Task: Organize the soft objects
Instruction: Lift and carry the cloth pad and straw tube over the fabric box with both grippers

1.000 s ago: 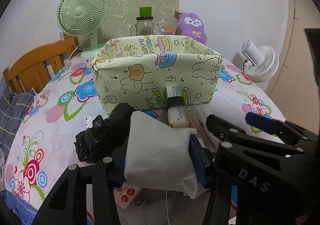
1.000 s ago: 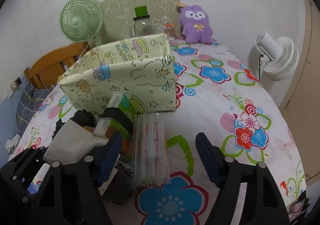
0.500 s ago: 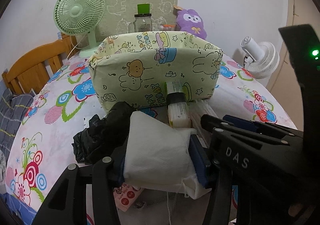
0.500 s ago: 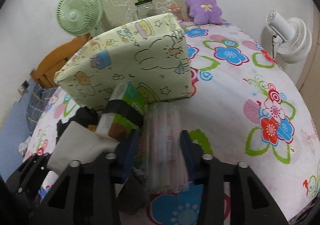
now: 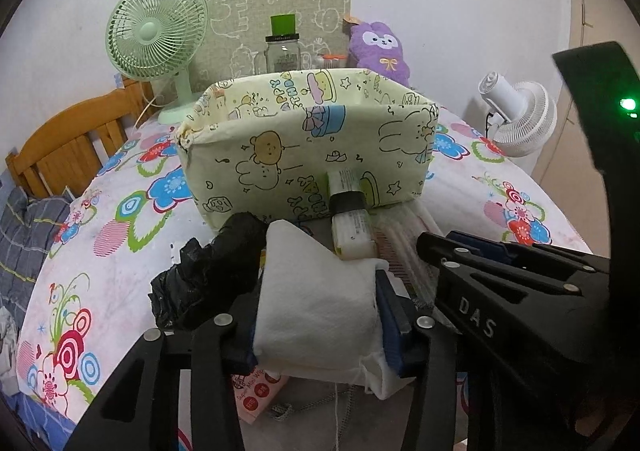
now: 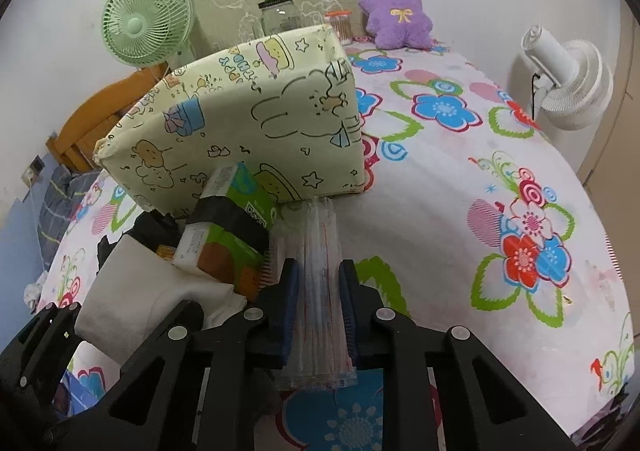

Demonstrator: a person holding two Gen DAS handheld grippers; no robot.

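A soft fabric box point(image 5: 308, 143) sits in the middle of the table. It is pale yellow with cartoon bears and bunnies on it, and its top is open. The table wears a white tablecloth point(image 6: 460, 211) with big bright flowers.

The left gripper point(image 5: 318, 315) is closed on a folded white cloth point(image 5: 316, 299). The cloth looks thick and fluffy, and the blue pads point(image 5: 390, 321) press its two sides. It is just in front of the box, near the table edge.

The right gripper point(image 6: 318, 307) is almost closed. It squeezes a clear plastic pack of thin sticks point(image 6: 322, 291), long and shiny, that points at the box and reaches its bottom edge.

Between the two grippers a green and white carton point(image 6: 228, 227) with a black band leans against the box.

The left view shows a crinkly black plastic bag point(image 5: 208, 271) beside the cloth, and a small red and white packet point(image 5: 258, 391) under it. The right view barely shows the bag.

At the back stand a green fan point(image 5: 158, 39), a glass jar point(image 5: 283, 51) and a fuzzy purple plush toy point(image 6: 394, 11). A white fan point(image 6: 568, 79) stands off to the right.
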